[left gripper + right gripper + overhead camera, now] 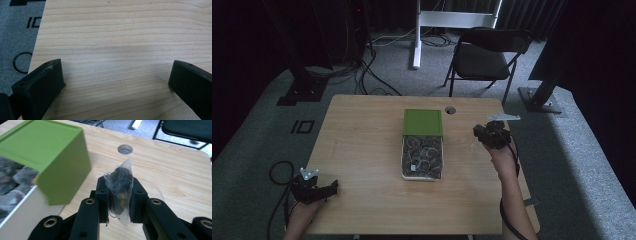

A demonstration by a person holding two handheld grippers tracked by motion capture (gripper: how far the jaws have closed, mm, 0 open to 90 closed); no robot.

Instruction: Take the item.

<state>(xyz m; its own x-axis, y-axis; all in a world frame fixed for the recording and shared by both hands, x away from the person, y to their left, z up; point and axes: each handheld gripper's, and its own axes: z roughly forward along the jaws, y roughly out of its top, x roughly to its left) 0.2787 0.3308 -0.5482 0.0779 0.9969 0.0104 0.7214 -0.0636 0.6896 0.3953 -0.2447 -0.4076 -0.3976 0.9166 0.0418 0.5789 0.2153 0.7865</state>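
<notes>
Right claw [119, 202] is clamped on a see-through mesh pyramid tea bag w/ dark leaves inside [120, 195]. The bag stands roughly upright between the pads, point up, long axis running up out of the jaws. In the high view that claw [492, 134] hangs over the right side of the light wood counter [362, 150], just beside the box and apart from it.

Going outward: the white cardboard box full of the same kind of tea bags [422, 159] sits mid-counter, w/ its flat green lid [423, 122] slid back over the far end. From the right claw view the green lid [47, 157] is up and to the left of the held bag, so imo the bag is either coming away from the box or heading to a spot on the bare wood on the right, can't tell which. Right hand is def the nearer one to the box.

Left claw [115, 77] is wide open, nothing between the jaws, parked over the near left corner of the counter [112, 37], well apart from everything.
</notes>
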